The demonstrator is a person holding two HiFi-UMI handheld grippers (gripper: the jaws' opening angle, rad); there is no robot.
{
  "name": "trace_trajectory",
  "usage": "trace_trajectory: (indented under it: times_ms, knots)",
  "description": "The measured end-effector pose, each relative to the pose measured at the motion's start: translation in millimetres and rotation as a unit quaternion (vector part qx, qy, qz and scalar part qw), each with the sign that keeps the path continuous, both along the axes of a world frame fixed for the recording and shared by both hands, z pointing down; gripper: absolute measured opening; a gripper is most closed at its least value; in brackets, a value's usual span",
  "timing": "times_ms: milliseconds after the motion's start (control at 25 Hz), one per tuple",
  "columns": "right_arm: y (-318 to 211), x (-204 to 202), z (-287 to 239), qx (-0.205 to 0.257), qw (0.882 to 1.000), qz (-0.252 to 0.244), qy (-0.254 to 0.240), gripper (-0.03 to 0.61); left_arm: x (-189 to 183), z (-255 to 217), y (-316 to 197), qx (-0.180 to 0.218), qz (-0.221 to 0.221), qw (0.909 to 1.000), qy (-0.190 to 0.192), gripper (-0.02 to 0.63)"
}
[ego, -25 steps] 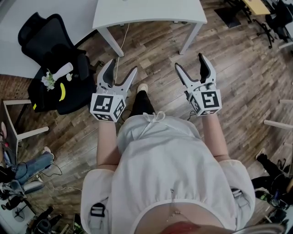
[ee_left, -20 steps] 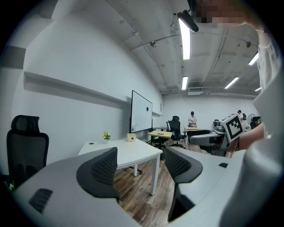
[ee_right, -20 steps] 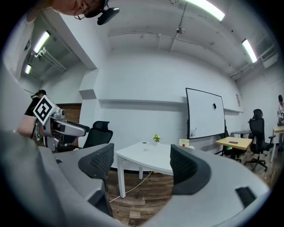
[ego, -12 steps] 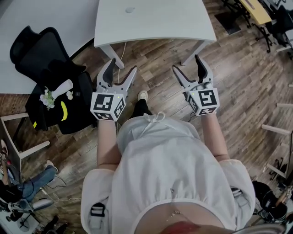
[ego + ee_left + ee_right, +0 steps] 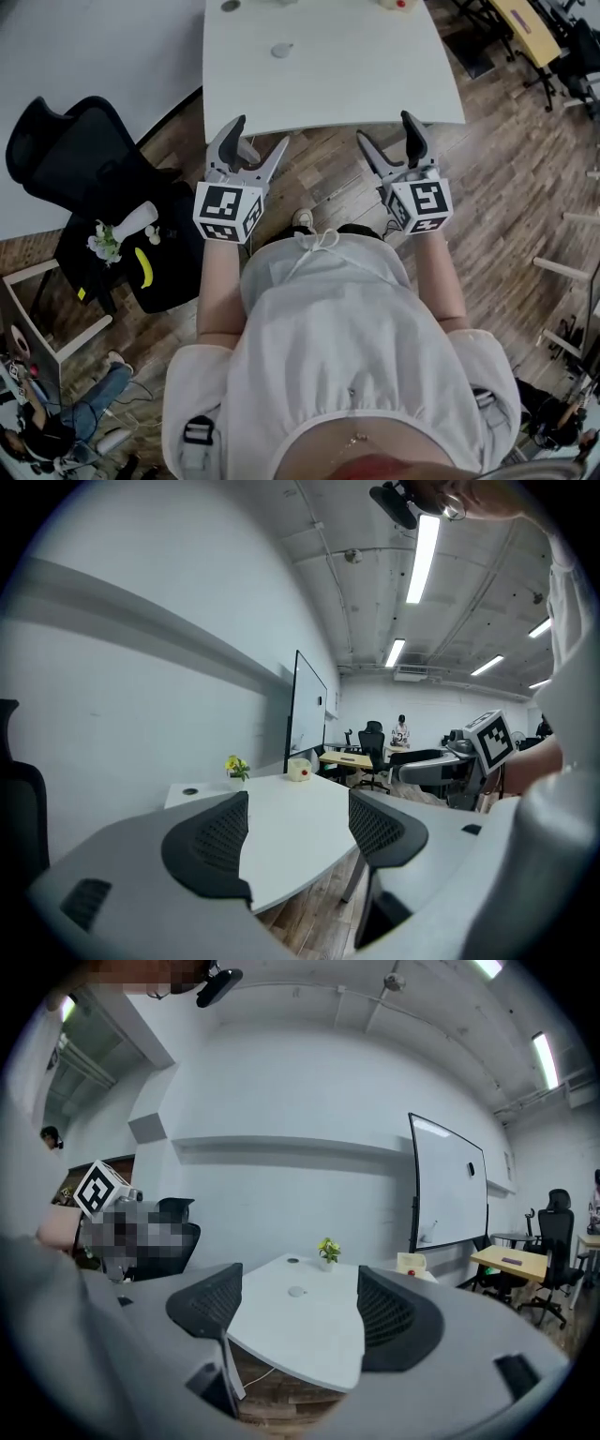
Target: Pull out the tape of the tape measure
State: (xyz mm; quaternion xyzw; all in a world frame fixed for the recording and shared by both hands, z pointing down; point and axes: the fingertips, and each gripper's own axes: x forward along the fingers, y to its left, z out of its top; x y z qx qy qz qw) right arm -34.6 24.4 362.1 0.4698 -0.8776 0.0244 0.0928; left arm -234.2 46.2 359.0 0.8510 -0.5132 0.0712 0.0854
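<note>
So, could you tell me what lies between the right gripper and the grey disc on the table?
Only bare white table separates the right gripper from the disc, in the head view.

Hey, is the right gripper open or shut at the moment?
Open. The grey right gripper has its black-padded jaws well apart, and only the white table beyond shows between them.

White short-sleeved top (image 5: pixel 337 347), drawstring bow (image 5: pixel 317 242); grey left claw (image 5: pixel 258 133), right claw (image 5: pixel 385 128), black-white marker cubes (image 5: pixel 230 211).
</note>
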Motion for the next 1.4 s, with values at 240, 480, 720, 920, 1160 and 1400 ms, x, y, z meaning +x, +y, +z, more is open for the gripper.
trace_trajectory:
  times_ms: [240,480,720,920,1160,1400]
  knots:
    - [-60,-3,20,-0.026,1.0,-0.005,0.014,0.376,0,30,-60,-0.038,0.006,0.9992,-0.001,0.331]
    - [-139,8,38,-0.043,0.999,-0.027,0.019,0.365,14,63,-130,-0.08,0.002,0.9962,-0.034,0.331]
    - [-231,19,55,-0.062,0.996,-0.054,0.021,0.357,24,91,-213,-0.118,-0.027,0.991,-0.058,0.332]
    - [-281,24,84,-0.097,0.992,-0.079,0.025,0.357,25,134,-262,-0.172,-0.044,0.9803,-0.087,0.333]
    - [-326,26,121,-0.125,0.986,-0.104,0.028,0.357,20,194,-308,-0.245,-0.028,0.9588,-0.14,0.337]
    - [-349,24,149,-0.151,0.98,-0.124,0.034,0.354,11,240,-330,-0.313,0.002,0.9316,-0.185,0.339]
